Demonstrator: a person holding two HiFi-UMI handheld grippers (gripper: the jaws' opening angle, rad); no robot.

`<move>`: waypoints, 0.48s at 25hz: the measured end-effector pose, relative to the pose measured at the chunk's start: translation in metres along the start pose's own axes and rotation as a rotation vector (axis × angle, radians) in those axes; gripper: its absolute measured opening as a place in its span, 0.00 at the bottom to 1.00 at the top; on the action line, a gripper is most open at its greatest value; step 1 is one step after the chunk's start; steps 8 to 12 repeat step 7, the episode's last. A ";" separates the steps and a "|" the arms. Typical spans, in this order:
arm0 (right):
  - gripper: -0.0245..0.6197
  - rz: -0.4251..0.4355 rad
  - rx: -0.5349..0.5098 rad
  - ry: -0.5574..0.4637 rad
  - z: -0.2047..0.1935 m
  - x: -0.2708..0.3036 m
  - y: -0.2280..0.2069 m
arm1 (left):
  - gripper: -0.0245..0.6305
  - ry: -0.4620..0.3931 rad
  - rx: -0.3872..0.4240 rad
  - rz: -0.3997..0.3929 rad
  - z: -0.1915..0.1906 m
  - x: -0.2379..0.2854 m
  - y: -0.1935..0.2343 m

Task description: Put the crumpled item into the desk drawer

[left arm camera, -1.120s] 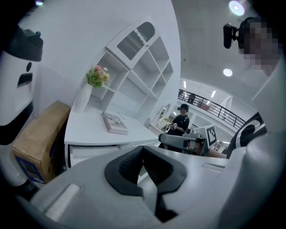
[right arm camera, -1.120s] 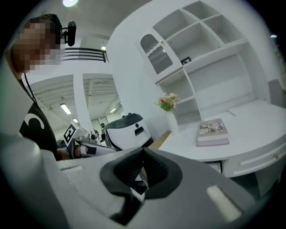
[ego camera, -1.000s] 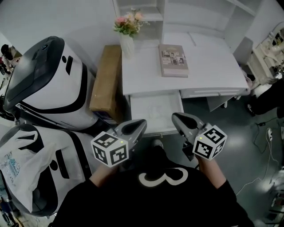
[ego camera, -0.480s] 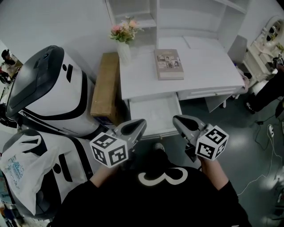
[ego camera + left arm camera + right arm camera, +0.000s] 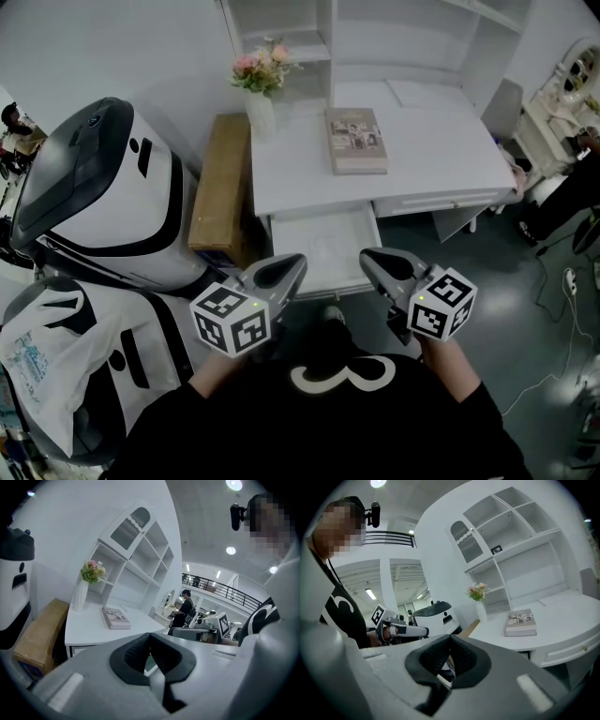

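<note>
The white desk has its left drawer pulled open; the inside looks white, with a faint wrinkled pale shape I cannot make out. My left gripper hovers over the drawer's front left corner, shut with nothing in it. My right gripper hangs by the front right corner, also shut and empty. In the left gripper view the pads meet, with the desk top beyond. The right gripper view shows its pads closed together too.
A book lies on the desk, and a vase of flowers stands at its back left corner. A brown cardboard box leans beside the desk. A big white and black machine stands at the left. Shelves rise behind.
The head view has shifted a little, so the desk sits slightly lower left in the frame. Both grippers stay shut, near the drawer front.
</note>
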State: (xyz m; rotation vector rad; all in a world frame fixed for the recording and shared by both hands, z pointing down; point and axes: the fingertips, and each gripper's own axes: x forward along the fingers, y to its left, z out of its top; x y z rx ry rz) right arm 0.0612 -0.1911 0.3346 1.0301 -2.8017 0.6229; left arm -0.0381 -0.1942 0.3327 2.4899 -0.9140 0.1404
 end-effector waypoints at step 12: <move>0.04 0.011 0.013 0.013 -0.002 0.008 -0.014 | 0.05 0.012 -0.010 0.009 -0.003 0.013 0.010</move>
